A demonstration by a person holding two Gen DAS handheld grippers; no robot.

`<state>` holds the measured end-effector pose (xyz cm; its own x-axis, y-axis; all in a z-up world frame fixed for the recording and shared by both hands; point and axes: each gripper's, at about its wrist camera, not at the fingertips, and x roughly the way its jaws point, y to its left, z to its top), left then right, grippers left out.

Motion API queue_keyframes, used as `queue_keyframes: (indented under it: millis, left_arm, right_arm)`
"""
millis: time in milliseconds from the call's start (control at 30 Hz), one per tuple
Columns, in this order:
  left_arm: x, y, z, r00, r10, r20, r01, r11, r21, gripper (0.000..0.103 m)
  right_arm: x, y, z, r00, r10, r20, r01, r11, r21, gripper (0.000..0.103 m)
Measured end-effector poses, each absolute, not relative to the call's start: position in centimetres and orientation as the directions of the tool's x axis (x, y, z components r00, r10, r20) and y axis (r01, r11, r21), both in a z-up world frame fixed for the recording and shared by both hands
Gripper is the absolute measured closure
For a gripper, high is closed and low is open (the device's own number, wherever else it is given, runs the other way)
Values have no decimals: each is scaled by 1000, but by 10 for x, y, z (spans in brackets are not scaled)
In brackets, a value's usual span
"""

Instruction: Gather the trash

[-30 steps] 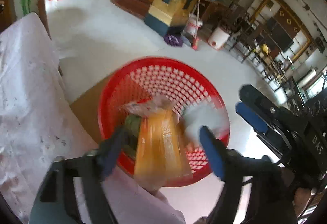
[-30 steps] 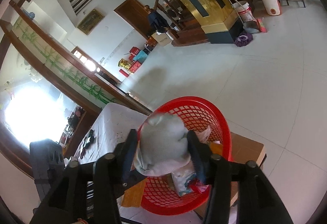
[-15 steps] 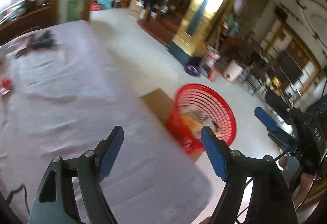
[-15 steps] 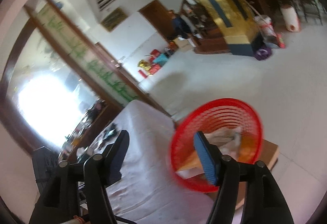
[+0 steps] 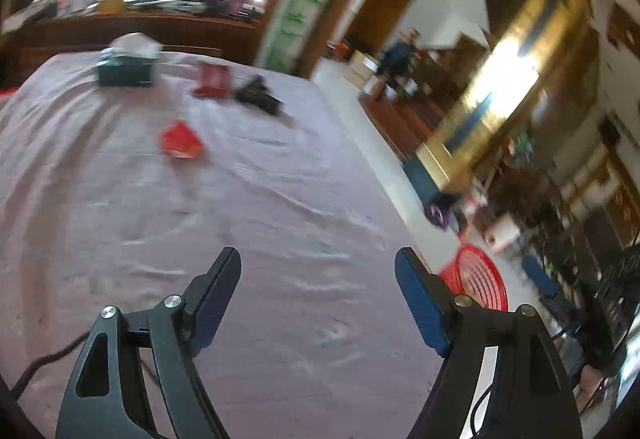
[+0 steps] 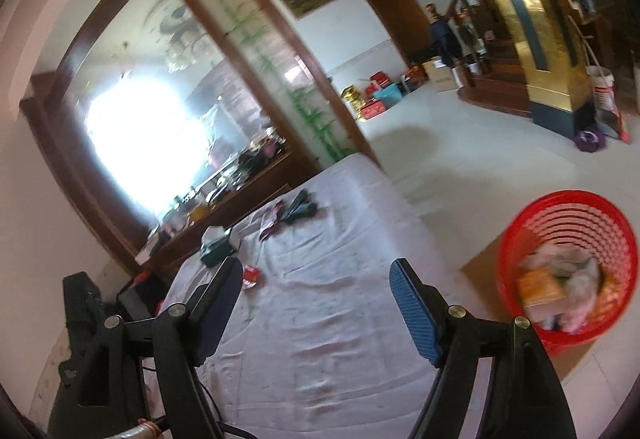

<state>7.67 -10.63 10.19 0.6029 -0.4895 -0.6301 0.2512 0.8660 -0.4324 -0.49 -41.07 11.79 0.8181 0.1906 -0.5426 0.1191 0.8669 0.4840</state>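
The basket (image 6: 568, 263) is round, red plastic lattice, standing on a flat brown cardboard sheet (image 6: 486, 263) on the pale floor just past the table's far corner. Inside it lies a heap of trash (image 6: 560, 291): crumpled whitish wrappers and an orange packet, all soft-edged with blur. In the left wrist view the same basket (image 5: 478, 281) shows only as a red mesh arc behind the blue pad of one finger.

On the table, a small red wrapper (image 5: 182, 145), creased and roughly square, lies alone on the cloth (image 5: 260, 219), well apart from the basket. Farther back are a dark green tissue box (image 5: 126, 69) with white tissue puffing from its top, a flat red packet (image 5: 212, 81) and a black angular object (image 5: 258, 97), the last two close together. The cloth is pale pinkish-white, wrinkled into long shallow folds.

The left gripper (image 5: 318, 293) hangs over the near part of the cloth, its jaws spread wide with nothing between them; the pads are ribbed blue on black frames. The right gripper (image 6: 316, 303) is likewise spread and empty, its jaws having just been opening, with the basket off to its right.

Beyond the table stand a dark wooden frame with glass painted with green bamboo (image 6: 256, 35) and a gold-clad pillar (image 6: 532, 19).
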Motion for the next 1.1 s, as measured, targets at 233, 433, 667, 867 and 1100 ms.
queue_keyframes:
  millis: [233,433,667,867,1100]
  left_arm:
    - [60,-64,114,660,-452,-600,201,876,-438,25]
    - [25,-114,129,633,-527,-567,373,849,-374,21]
    - [-17,-189,135,594,-594,-543,528,797,-293,18]
    - [-37,-231,135,570,-608,-553,580,774,-252,18]
    - [-58,-261,135,563,-609,-558,617,759,-207,17]
  right_arm:
    - [14,-373,120,811,216,-545,73,885,459,23]
    - [-17,-385,133,832,100,-546,163,896,412,21]
    - [-81,-411,154,820,-132,-557,321,912,256,16]
    - [-123,-433,167,799,-267,-539,426,884,192,14]
    - [-155,-452,167,773,-323,-546,485,856,179,13]
